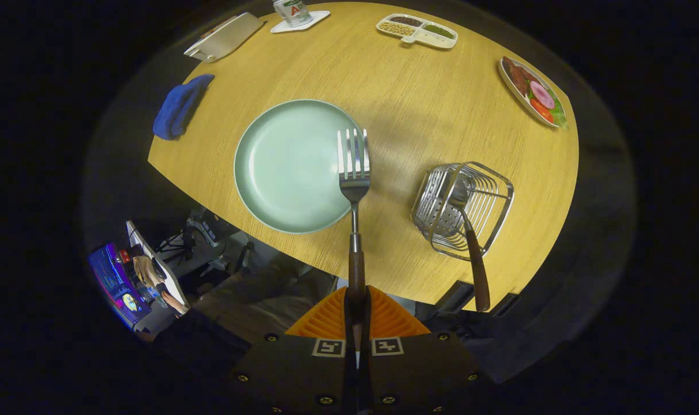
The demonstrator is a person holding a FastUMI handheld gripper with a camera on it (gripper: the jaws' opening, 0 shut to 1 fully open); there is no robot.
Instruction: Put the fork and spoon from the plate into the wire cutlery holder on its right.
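Observation:
My gripper [357, 302] is shut on the fork [354, 173], both orange fingers [326, 317] pressing its brown wooden handle. The fork sticks straight out ahead of the fingers, tines up, held high above the table. Its tines hang over the right edge of the pale green plate [280, 167], which lies bare on the wooden table. To the plate's right stands the wire cutlery holder [488, 216]. The spoon [470, 236] rests inside it, bowl down, its brown handle leaning out over the holder's near side.
A blue cloth [179, 106] lies at the table's left edge. At the far side are a flat grey box [225, 36], a can on a white coaster [294, 14] and a divided snack tray [417, 30]. A dish of food [534, 92] sits far right. The table's near edge [303, 253] curves below the plate.

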